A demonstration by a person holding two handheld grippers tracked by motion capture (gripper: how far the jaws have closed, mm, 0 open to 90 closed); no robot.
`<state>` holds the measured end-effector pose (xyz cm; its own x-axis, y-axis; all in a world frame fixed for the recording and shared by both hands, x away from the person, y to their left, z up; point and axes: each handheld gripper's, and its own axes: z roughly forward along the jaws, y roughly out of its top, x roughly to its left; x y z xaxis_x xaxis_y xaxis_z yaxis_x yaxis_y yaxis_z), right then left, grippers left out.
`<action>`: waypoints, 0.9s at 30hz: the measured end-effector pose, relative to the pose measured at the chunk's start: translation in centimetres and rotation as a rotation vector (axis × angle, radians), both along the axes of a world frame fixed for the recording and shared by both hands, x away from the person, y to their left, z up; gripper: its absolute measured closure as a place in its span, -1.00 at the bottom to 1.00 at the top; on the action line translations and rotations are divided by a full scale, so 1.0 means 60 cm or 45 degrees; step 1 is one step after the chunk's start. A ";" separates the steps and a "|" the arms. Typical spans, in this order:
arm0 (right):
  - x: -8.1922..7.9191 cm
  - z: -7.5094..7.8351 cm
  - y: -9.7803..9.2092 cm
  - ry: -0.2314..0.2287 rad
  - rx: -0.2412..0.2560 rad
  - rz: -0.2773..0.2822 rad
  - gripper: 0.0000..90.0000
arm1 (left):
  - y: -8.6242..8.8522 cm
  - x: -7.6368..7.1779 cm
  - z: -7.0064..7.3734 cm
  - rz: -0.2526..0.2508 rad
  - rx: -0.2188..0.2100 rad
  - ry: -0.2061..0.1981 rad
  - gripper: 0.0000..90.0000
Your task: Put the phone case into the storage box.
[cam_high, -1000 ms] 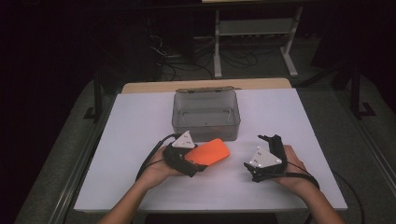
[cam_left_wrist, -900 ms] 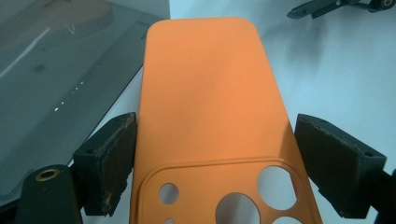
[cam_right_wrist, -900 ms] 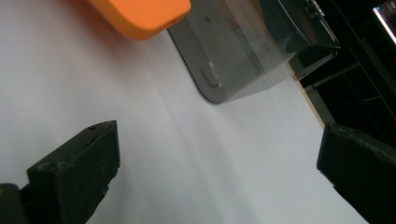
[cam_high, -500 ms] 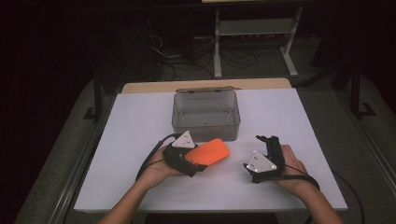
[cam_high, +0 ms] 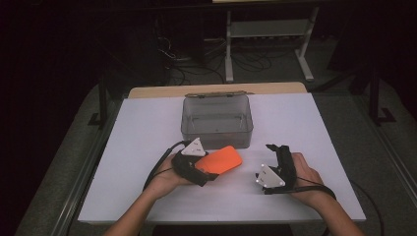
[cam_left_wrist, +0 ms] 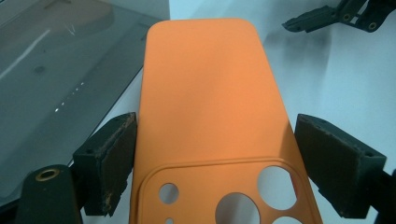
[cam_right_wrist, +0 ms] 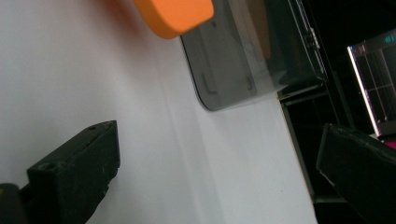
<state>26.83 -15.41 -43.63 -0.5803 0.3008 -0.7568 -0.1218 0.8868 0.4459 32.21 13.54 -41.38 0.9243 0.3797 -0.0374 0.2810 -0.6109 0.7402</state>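
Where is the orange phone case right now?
In the high view, the orange phone case sits between the jaws of the left hand-held gripper, just in front of the clear plastic box.

Very little differs from a second ago. The right gripper (cam_high: 273, 158) sits slightly lower and farther from the clear box (cam_high: 217, 121) than it did, its hand (cam_high: 306, 177) drawn a touch toward the table's near edge. The left gripper (cam_high: 205, 167) with the orange phone case (cam_high: 222, 161) shows no shift I can make out relative to that box.
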 end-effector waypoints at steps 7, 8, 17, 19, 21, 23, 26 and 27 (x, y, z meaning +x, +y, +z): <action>0.003 0.000 0.009 -0.043 -0.069 0.019 -1.00 | 0.001 0.001 0.000 0.001 -0.002 0.001 -0.66; 0.003 0.001 0.008 -0.047 -0.063 0.015 -1.00 | 0.001 0.001 0.001 0.001 -0.004 0.001 -0.66; 0.005 0.004 0.005 -0.108 -0.068 0.001 -1.00 | 0.000 0.001 0.000 0.000 -0.003 0.000 -0.66; 0.005 0.003 0.005 -0.126 -0.081 -0.002 -1.00 | 0.000 0.001 0.000 0.000 -0.002 0.000 -0.66; 0.005 0.002 0.005 -0.140 -0.092 0.002 -1.00 | 0.000 0.001 0.000 0.000 -0.002 -0.001 -0.66; 0.004 0.002 0.005 -0.155 -0.101 0.003 -1.00 | 0.000 0.001 0.000 0.003 -0.005 -0.001 -0.66; 0.003 0.001 0.006 -0.171 -0.106 0.007 -1.00 | 0.000 0.001 0.001 0.002 -0.006 -0.003 -0.66; 0.002 0.001 0.007 -0.177 -0.111 0.007 -1.00 | 0.000 0.001 0.001 0.002 -0.007 -0.004 -0.66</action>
